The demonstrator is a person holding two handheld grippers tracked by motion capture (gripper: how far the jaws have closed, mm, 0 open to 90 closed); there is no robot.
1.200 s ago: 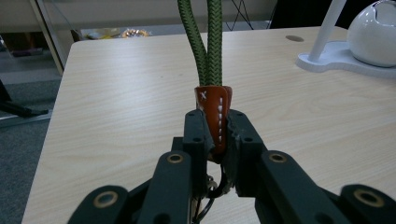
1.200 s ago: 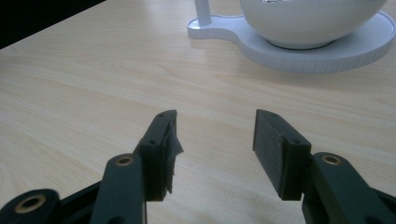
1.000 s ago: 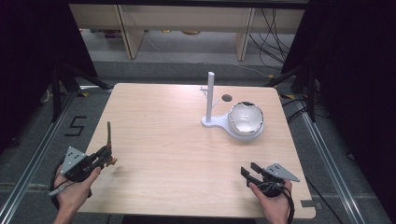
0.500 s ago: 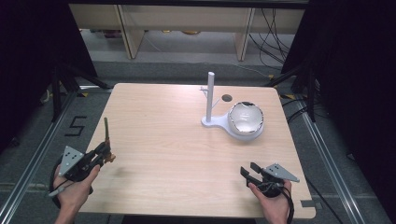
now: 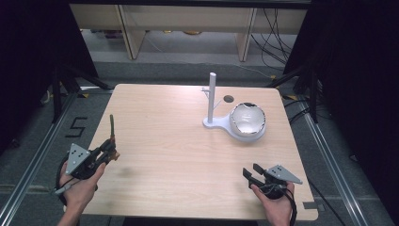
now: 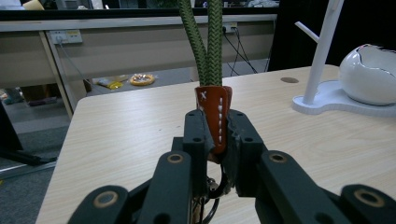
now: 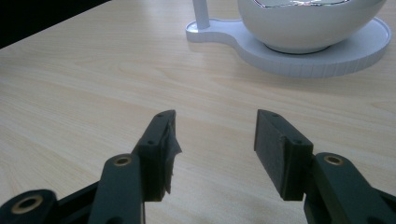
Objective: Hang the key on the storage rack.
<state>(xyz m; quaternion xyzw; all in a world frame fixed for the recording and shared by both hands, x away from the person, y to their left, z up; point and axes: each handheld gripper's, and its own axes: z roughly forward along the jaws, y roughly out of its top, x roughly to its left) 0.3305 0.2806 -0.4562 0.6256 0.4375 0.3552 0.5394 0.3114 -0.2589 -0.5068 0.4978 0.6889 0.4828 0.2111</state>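
Nearest, at the front left of the table [image 5: 179,141], the left gripper [image 5: 112,151] pinches a keychain's orange leather tab [image 6: 215,116], its green braided cord [image 6: 208,42] rising upright. Front right, the right gripper [image 5: 251,172] rests with jaws spread, empty. Farther back right stands the white stand [image 5: 212,96] with its bowl [image 5: 247,120].

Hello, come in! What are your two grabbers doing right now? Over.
Left hand-held gripper shut on keychain, cord upright. Right hand-held gripper open, empty, low over table. White stand ahead, path clear.
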